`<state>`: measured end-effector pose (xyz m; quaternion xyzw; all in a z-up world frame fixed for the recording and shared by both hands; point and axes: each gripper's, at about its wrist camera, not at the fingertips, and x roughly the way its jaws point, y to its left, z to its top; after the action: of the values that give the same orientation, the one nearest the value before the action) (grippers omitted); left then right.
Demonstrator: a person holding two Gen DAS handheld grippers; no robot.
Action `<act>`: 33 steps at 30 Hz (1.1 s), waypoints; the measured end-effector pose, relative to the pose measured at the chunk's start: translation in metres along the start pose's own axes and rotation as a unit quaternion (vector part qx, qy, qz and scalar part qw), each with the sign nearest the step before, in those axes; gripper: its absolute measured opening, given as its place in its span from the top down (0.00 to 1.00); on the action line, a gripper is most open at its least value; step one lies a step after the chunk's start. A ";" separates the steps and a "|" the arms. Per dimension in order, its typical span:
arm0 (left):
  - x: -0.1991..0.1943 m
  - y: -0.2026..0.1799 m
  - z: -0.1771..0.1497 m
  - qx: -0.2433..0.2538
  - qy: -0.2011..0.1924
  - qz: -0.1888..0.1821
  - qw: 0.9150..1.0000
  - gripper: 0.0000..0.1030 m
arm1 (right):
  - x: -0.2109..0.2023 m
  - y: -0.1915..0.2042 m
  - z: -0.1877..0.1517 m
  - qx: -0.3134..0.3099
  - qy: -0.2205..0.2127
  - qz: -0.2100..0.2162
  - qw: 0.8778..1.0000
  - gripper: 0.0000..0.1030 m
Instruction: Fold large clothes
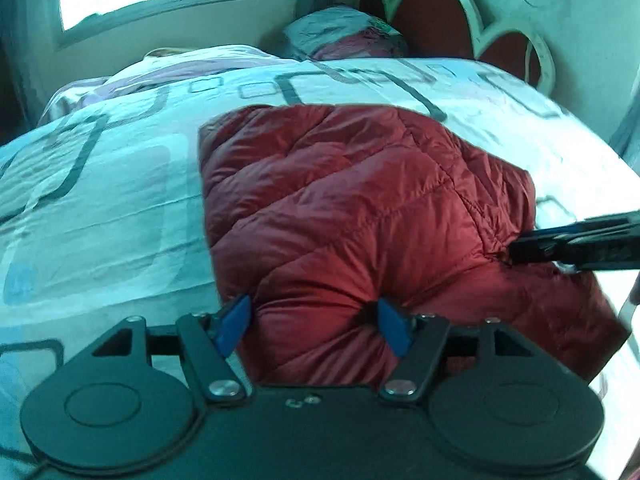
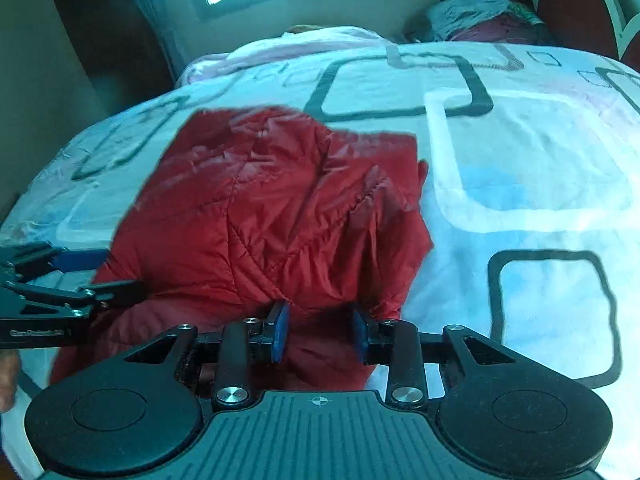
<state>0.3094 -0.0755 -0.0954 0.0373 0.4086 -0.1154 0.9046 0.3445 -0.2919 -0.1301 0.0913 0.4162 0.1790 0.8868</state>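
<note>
Left wrist view looks down over the red quilted puffer jacket (image 1: 360,208), a glossy, padded garment that lies bunched into a rough block on the near half of the white bedspread with grey and blue rounded squares (image 1: 100,184), with the pillows and scalloped red headboard far behind it. The left gripper (image 1: 312,326) straddles a puffed roll of the jacket's near edge: its blue pads (image 1: 236,320) stand wide, one at each side of the bulge and touching it, but whether they are truly pinching or just resting against the padding I cannot tell. In the right wrist view the right gripper (image 2: 318,330) is set narrower on the near right part of the same jacket, and red fabric fills the gap between its pads, so it looks clenched on a fold of the cloth. The step in hand seems to be taking the near edge at two points so that it can be carried over toward the far side. To do that well, each hand should have a bite through all the layers, not only the slippery shell, because this stuffing will spring out of a shallow pinch. The two grips lie close together, so the left one might go better nearer the left corner to keep the edge straight. Both hands should lift together, move level, and lay the edge down squarely before letting go.
</note>
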 end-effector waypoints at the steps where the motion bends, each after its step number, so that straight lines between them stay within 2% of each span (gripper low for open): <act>1: -0.008 0.004 0.001 -0.011 -0.013 0.007 1.000 0.23 | -0.013 -0.007 0.001 0.017 -0.019 0.001 1.000 0.65; 2: -0.015 0.008 -0.001 -0.019 -0.025 0.013 0.999 0.14 | -0.022 -0.013 -0.001 0.036 -0.033 0.003 0.999 0.44; 3: -0.021 0.012 -0.002 -0.028 -0.031 0.011 0.999 0.13 | -0.033 -0.024 -0.002 0.059 -0.050 0.012 0.997 0.34; 4: -0.026 0.018 -0.004 -0.046 -0.033 0.001 0.998 0.13 | -0.040 -0.035 -0.004 0.083 -0.057 0.024 0.995 0.28; 8: -0.026 0.038 -0.009 -0.111 -0.020 -0.047 0.992 0.12 | -0.045 -0.064 -0.012 0.144 -0.042 0.058 0.987 0.28; 12: -0.017 0.041 -0.016 -0.146 -0.003 -0.061 0.987 0.13 | -0.023 -0.090 -0.021 0.218 -0.010 0.110 0.970 0.28; 13: -0.016 0.039 -0.017 -0.149 -0.003 -0.065 0.987 0.13 | -0.017 -0.095 -0.022 0.230 -0.002 0.124 0.965 0.45; 14: -0.016 0.038 -0.018 -0.151 -0.002 -0.064 0.986 0.13 | -0.011 -0.097 -0.022 0.237 0.009 0.139 0.961 0.72; 15: -0.016 0.037 -0.019 -0.152 -0.001 -0.061 0.986 0.13 | -0.011 -0.097 -0.022 0.237 0.011 0.150 0.960 0.77; 16: -0.017 0.036 -0.020 -0.153 -0.001 -0.061 0.986 0.13 | -0.009 -0.092 -0.020 0.228 0.012 0.152 0.962 0.81; 20: -0.014 0.034 -0.025 -0.164 0.004 -0.058 0.985 0.13 | 0.005 -0.064 -0.019 0.178 0.037 0.159 0.970 0.81; 24: -0.019 0.035 -0.023 -0.171 0.002 -0.057 0.984 0.12 | -0.008 -0.069 -0.011 0.170 0.020 0.141 0.975 0.80; 25: -0.020 0.035 -0.022 -0.171 0.000 -0.056 0.984 0.11 | -0.015 -0.074 -0.009 0.173 0.011 0.131 0.976 0.64; 26: -0.021 0.037 -0.021 -0.173 -0.001 -0.058 0.983 0.10 | -0.024 -0.078 -0.010 0.178 -0.001 0.123 0.976 0.23; 27: -0.020 0.039 -0.019 -0.177 -0.002 -0.060 0.982 0.09 | -0.028 -0.084 -0.010 0.182 -0.015 0.127 0.975 0.10; 29: -0.016 0.044 -0.017 -0.196 0.000 -0.072 0.978 0.08 | -0.022 -0.094 -0.009 0.200 0.002 0.138 0.970 0.07; 31: -0.008 0.053 -0.015 -0.222 0.005 -0.105 0.969 0.07 | -0.009 -0.102 -0.010 0.219 0.022 0.161 0.962 0.07; 33: 0.000 0.058 -0.015 -0.242 0.015 -0.122 0.963 0.08 | 0.003 -0.108 -0.011 0.235 0.037 0.175 0.955 0.07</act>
<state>0.3129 -0.0165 -0.1069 -0.2306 0.4393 -0.1218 0.8597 0.3645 -0.3898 -0.1728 0.3619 0.4568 0.2314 0.7790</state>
